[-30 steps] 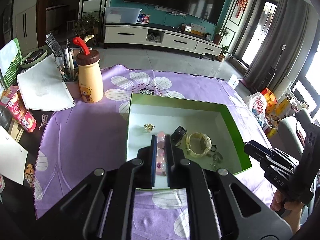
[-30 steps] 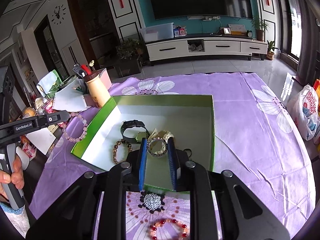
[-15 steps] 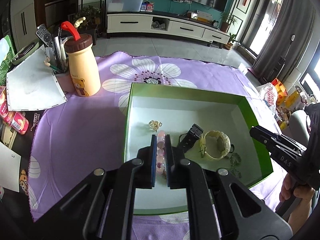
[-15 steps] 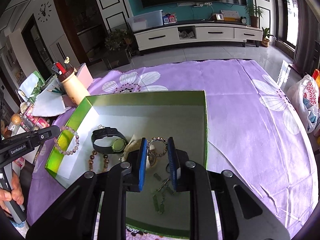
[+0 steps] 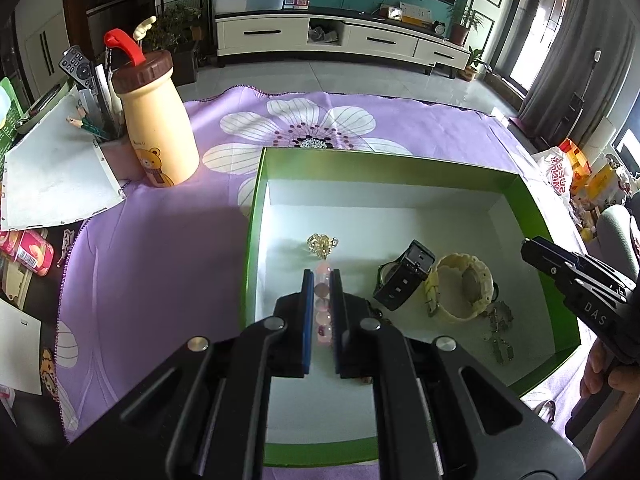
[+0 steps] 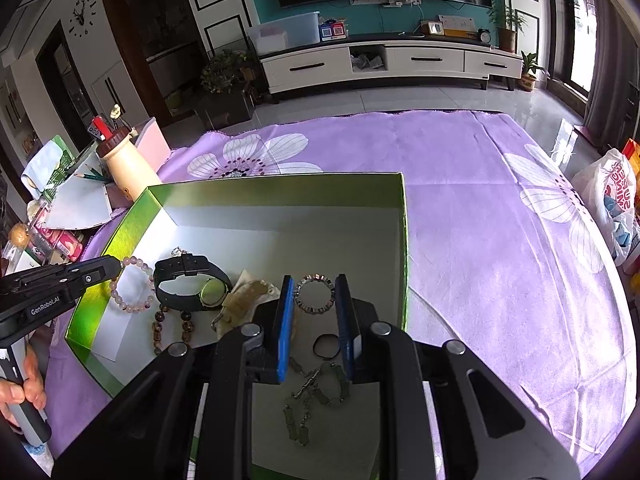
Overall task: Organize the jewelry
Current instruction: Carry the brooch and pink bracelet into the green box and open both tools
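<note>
A green box [image 5: 532, 208] [image 6: 280, 184] with a white floor sits on the purple flowered cloth. My left gripper [image 5: 321, 280] is shut on a pink bead bracelet [image 5: 323, 304] [image 6: 132, 284] and holds it over the box's left side. My right gripper [image 6: 314, 282] is shut on a silver crystal ring bracelet [image 6: 315, 294] over the box's right side. In the box lie a black watch [image 5: 404, 280] [image 6: 188, 280], a cream watch [image 5: 460, 288], a gold trinket [image 5: 321, 243], a brown bead bracelet [image 6: 172, 330], a jade link bracelet [image 6: 316, 396] and a small black ring [image 6: 326, 346].
A cream bottle with a brown cap [image 5: 154, 120] [image 6: 128, 164] stands left of the box beside a pen holder, a remote and papers [image 5: 52, 168]. Snack packets [image 5: 28, 252] lie at the table's left edge. A plastic bag [image 6: 612, 200] sits off the right edge.
Both grippers have moved forward over the box, each still holding its bracelet. The box's contents now lie right under and ahead of the fingers.
</note>
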Available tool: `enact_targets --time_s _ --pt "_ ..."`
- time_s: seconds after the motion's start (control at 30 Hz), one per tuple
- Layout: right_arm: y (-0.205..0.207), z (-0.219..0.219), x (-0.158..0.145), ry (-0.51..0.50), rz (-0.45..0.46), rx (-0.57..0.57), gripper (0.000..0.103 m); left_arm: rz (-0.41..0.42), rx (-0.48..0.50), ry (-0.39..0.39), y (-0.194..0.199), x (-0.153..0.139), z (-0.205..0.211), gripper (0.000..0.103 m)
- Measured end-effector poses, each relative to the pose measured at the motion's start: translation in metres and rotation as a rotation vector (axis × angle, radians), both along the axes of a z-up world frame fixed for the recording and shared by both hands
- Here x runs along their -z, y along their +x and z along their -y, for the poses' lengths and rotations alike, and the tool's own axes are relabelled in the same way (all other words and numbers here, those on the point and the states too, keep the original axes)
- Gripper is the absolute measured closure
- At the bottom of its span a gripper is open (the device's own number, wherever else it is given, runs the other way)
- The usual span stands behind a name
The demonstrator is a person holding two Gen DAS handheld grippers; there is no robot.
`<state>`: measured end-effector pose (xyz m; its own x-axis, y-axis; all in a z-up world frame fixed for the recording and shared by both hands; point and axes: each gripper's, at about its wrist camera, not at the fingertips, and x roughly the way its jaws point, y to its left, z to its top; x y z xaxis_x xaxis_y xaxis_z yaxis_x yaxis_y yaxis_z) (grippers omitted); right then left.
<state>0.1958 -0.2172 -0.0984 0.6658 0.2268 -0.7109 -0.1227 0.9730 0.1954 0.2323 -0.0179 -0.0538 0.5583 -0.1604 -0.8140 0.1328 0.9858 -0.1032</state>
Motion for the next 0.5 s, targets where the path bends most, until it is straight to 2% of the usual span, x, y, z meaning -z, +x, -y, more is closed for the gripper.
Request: enact_targets --time_s 0.5 --pt "0.006 0.0012 0.0028 -0.012 -0.012 0.01 0.083 -0.013 -0.023 0.045 0.0063 0.0079 0.003 0.096"
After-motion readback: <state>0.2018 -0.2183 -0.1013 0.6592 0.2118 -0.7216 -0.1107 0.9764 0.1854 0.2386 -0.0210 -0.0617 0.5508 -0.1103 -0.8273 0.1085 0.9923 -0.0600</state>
